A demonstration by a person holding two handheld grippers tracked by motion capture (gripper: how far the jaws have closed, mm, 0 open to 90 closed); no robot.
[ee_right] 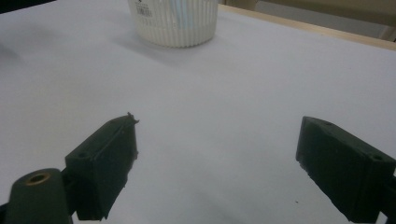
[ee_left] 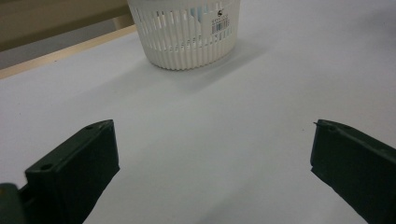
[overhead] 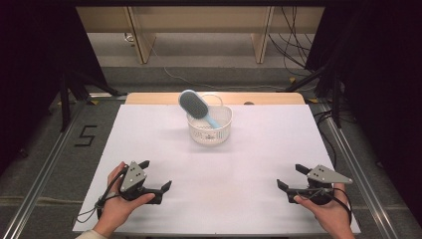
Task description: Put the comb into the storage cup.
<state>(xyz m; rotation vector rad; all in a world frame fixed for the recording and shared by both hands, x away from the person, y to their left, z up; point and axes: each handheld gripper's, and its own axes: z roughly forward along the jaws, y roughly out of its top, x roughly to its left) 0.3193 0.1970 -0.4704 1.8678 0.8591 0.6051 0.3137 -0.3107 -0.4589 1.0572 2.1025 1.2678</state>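
High view: hairbrush leans tilted in white basket.

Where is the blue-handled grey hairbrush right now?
In the high view, the hairbrush stands tilted in the white slatted plastic basket, at the table's far centre.

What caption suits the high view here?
Hairbrush leaning in a white slotted basket at the table's far middle; left gripper and right gripper held open near the front edge.

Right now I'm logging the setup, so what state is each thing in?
Left hand-held gripper: open, holding nothing, low at the table's near edge.
Right hand-held gripper: open, holding nothing, low at the table's near edge.
Hairbrush: in the basket, tilted, head sticking out.
Basket: upright on the table.
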